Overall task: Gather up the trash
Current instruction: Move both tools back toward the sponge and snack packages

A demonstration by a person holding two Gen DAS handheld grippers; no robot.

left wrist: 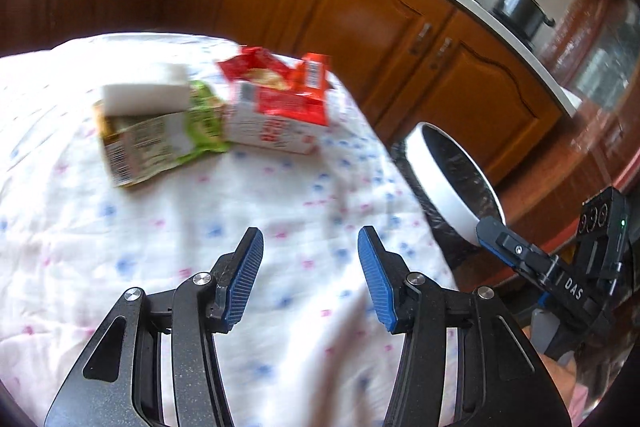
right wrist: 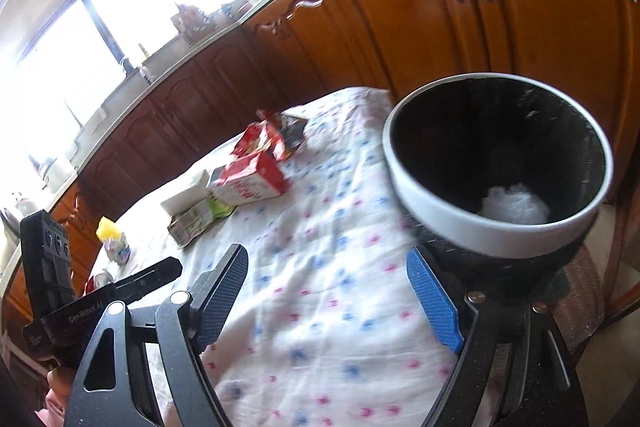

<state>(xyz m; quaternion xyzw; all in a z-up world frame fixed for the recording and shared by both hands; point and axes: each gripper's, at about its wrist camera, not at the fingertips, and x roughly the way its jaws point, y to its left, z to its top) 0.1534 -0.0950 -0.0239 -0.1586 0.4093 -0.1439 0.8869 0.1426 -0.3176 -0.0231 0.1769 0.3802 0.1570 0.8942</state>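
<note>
Trash lies at the far side of the floral tablecloth point(left wrist: 200, 267): a white box point(left wrist: 146, 93) on a green flattened packet point(left wrist: 160, 143), a red-and-white carton point(left wrist: 276, 123), and red wrappers point(left wrist: 276, 71) on top of it. The same pile shows in the right wrist view, with the carton point(right wrist: 250, 185) and wrappers point(right wrist: 268, 137). A white-rimmed bin point(right wrist: 496, 163) with a black liner stands off the table's right edge, holding a white wad point(right wrist: 516, 207). My left gripper point(left wrist: 310, 279) is open and empty over the cloth. My right gripper point(right wrist: 328, 295) is open and empty beside the bin.
Brown wooden kitchen cabinets point(left wrist: 360, 7) run behind the table, with pots point(left wrist: 520, 7) on the counter. The bin also shows in the left wrist view point(left wrist: 448, 187). A small yellow-topped object point(right wrist: 112, 239) stands at the table's left side. A bright window point(right wrist: 80, 39) is at the left.
</note>
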